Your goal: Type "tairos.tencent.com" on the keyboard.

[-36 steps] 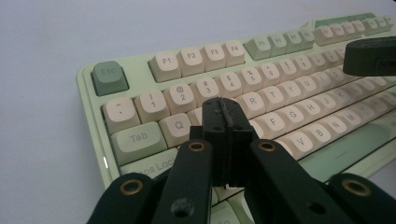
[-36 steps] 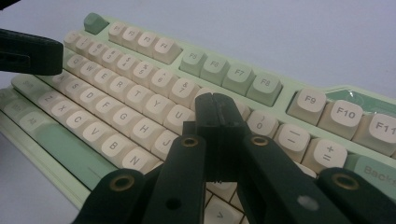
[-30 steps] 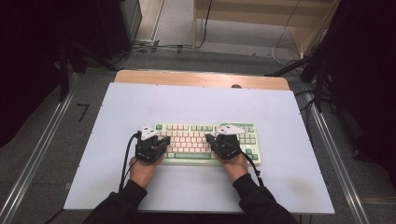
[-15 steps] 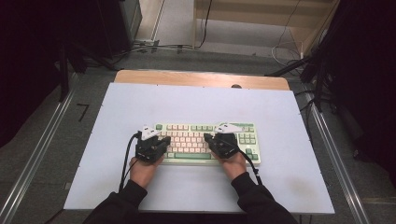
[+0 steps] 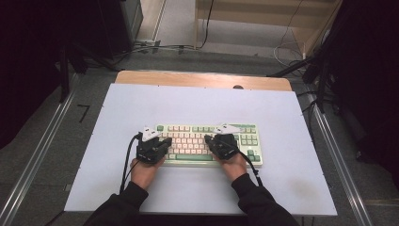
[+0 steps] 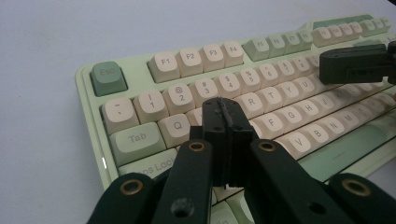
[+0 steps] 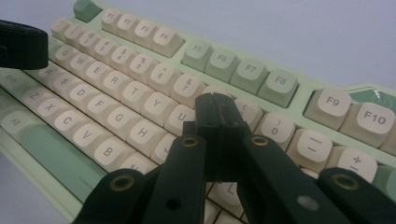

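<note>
1. Where the worktop [image 5: 197,103] spreads out pale and wide, it leaves bare room on the far side and to the left and right, with a wooden strip along its far edge and metal rails down both sides beyond it.
2. Sitting toward the near middle of that surface is the keyboard [image 5: 207,143], green-framed with cream keys, lying square to the person and well apart from every edge.
3. Both forearms in dark sleeves come in from the near edge, one hand at each end of the main key block.
4. Over the left part of the keys, the left hand-held gripper [image 6: 223,116] has its jaws pressed together with nothing between them, its tip above the Q and W area.
5. Over the right part, the right hand-held gripper [image 7: 215,112] likewise has its jaws together and empty, its tip near the U and I keys.
6. Judging the risk: a closed tip is wider than the gap between keys, so a slightly off-centre press could catch two keys at once or slip off a rounded cap.
7. Pushing at a slant could also nudge the keyboard away across the smooth surface, since nothing visibly braces it.
8. Each trailing cable [image 5: 127,157] runs back by the wrist; I judge it could drag over the near keys if a hand swings sideways.
</note>
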Motion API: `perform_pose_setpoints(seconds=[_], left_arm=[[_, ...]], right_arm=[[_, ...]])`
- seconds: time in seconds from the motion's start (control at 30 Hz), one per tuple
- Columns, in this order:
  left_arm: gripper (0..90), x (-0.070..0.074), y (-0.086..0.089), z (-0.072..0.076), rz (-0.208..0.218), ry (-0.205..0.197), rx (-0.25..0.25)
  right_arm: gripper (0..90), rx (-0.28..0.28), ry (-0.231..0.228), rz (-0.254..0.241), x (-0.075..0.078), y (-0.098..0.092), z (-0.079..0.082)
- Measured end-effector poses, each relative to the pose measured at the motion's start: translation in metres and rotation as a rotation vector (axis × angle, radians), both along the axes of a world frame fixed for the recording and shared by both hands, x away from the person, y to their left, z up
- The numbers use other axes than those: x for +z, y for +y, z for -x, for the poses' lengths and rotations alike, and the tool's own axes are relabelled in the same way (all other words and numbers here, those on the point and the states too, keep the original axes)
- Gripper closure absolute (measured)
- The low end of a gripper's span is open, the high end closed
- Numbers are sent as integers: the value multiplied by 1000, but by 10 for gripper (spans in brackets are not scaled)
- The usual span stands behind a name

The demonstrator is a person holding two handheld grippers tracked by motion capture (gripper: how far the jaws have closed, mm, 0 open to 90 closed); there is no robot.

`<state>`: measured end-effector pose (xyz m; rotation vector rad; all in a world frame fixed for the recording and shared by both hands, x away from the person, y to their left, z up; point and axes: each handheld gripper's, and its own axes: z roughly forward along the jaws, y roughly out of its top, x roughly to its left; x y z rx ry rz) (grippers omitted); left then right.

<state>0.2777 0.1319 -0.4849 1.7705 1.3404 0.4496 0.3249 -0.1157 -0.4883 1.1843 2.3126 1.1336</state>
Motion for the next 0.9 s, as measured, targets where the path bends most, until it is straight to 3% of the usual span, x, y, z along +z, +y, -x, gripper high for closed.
perform_pose_setpoints(seconds=[0.4, 0.9], left_arm=[[900, -1, -1, 0, -2, 2, -3], [900, 3, -2, 0, 12, -10, -14]], right_arm=[[875, -1, 25, 17, 0, 2, -2], [875, 1, -14, -27, 11, -5, 3]])
